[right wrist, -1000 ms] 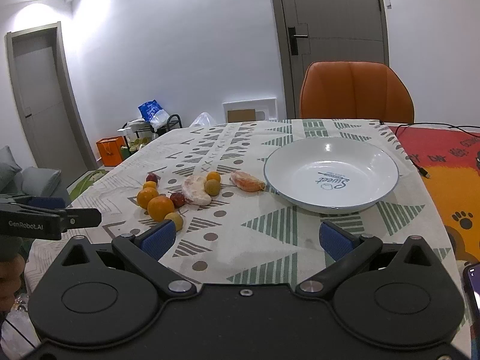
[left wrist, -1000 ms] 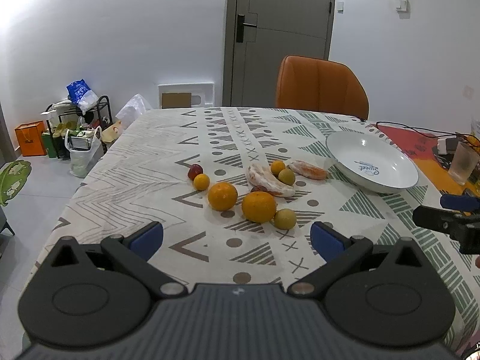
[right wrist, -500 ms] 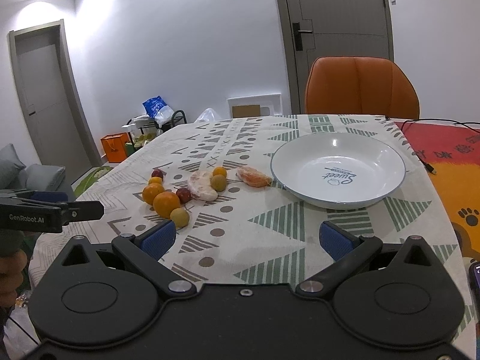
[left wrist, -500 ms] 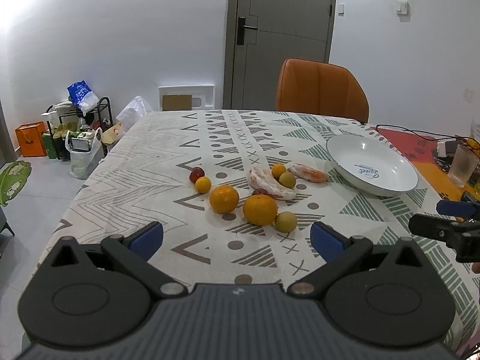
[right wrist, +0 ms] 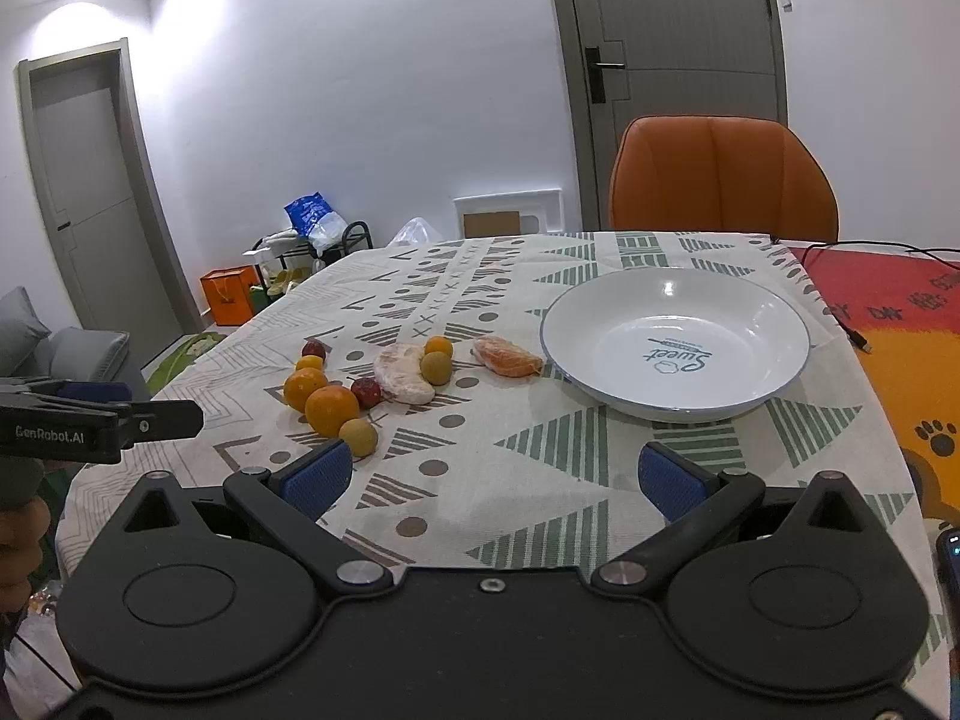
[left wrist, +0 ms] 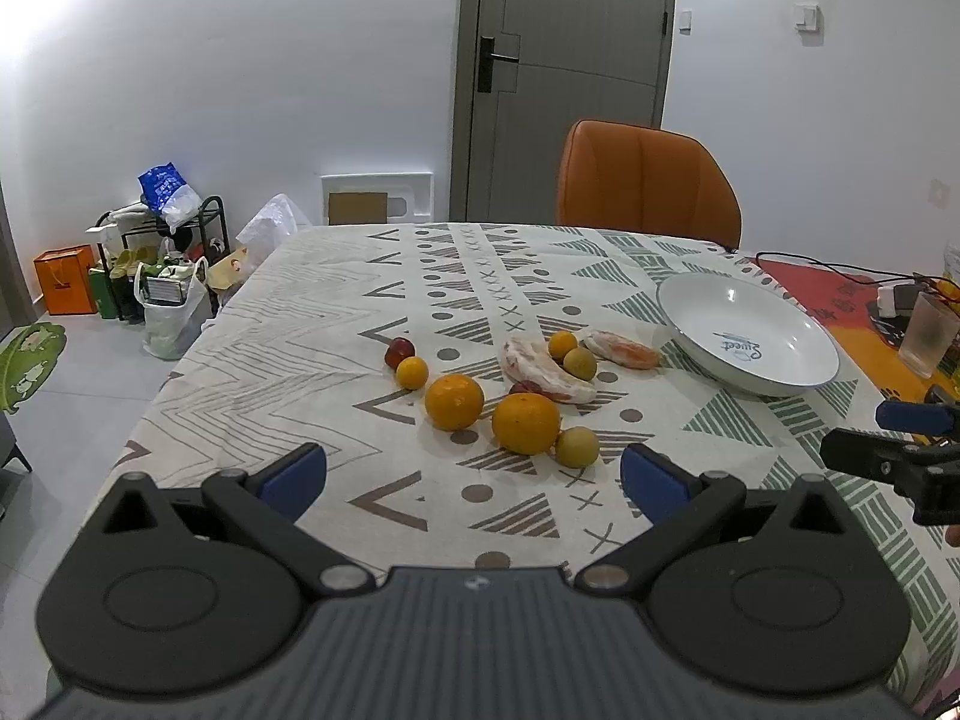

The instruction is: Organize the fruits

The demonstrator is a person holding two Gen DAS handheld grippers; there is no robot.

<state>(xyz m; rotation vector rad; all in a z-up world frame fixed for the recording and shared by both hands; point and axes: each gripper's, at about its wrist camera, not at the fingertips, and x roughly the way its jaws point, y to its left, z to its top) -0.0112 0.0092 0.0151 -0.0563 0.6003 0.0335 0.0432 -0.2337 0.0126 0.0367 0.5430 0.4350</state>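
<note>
Fruits loose on counter, left of empty plate | left gripper fingers spread wide, holding nothing | right gripper fingers spread wide, holding nothing

Bare table lies between the fruit cluster at 10 o'clock and the white plate at 1 o'clock; the orange chair blocks 12.
</note>
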